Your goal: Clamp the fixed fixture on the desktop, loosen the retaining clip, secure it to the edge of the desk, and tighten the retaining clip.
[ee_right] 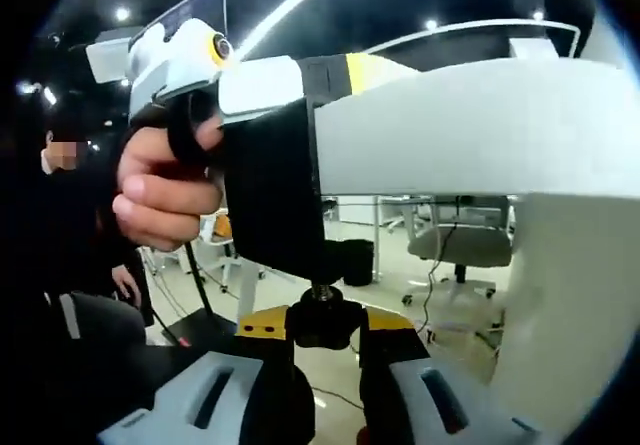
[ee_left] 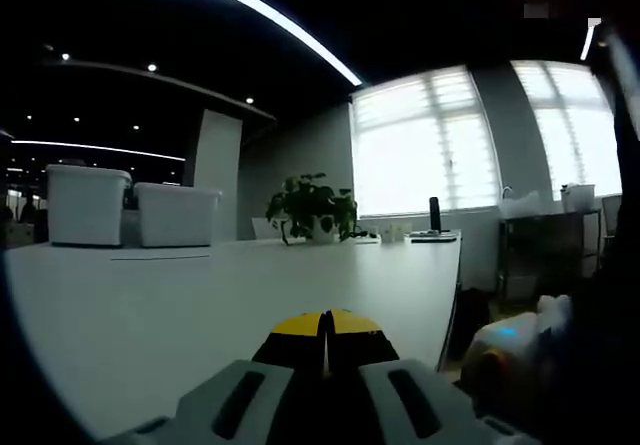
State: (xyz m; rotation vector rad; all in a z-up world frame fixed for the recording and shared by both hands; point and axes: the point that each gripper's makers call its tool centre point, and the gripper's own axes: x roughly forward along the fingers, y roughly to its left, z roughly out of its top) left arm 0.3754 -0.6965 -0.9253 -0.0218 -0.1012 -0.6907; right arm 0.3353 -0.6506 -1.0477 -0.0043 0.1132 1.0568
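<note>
centrally in the right gripper view, the black fixture [ee_right: 275,200] sits over the edge of the white desk [ee_right: 450,135], its black knob [ee_right: 322,317] hanging below, low in the frame. the right gripper [ee_right: 323,327] has its yellow-tipped jaws pinching that knob. the left gripper [ee_right: 300,77] lies across the upper left, held by a hand [ee_right: 160,190]. low centre in the left gripper view, the left gripper [ee_left: 326,327] has its jaws pressed together over the desk [ee_left: 150,305]. farther off stand a plant [ee_left: 312,205] and white bins [ee_left: 85,203]. no writing is readable.
</note>
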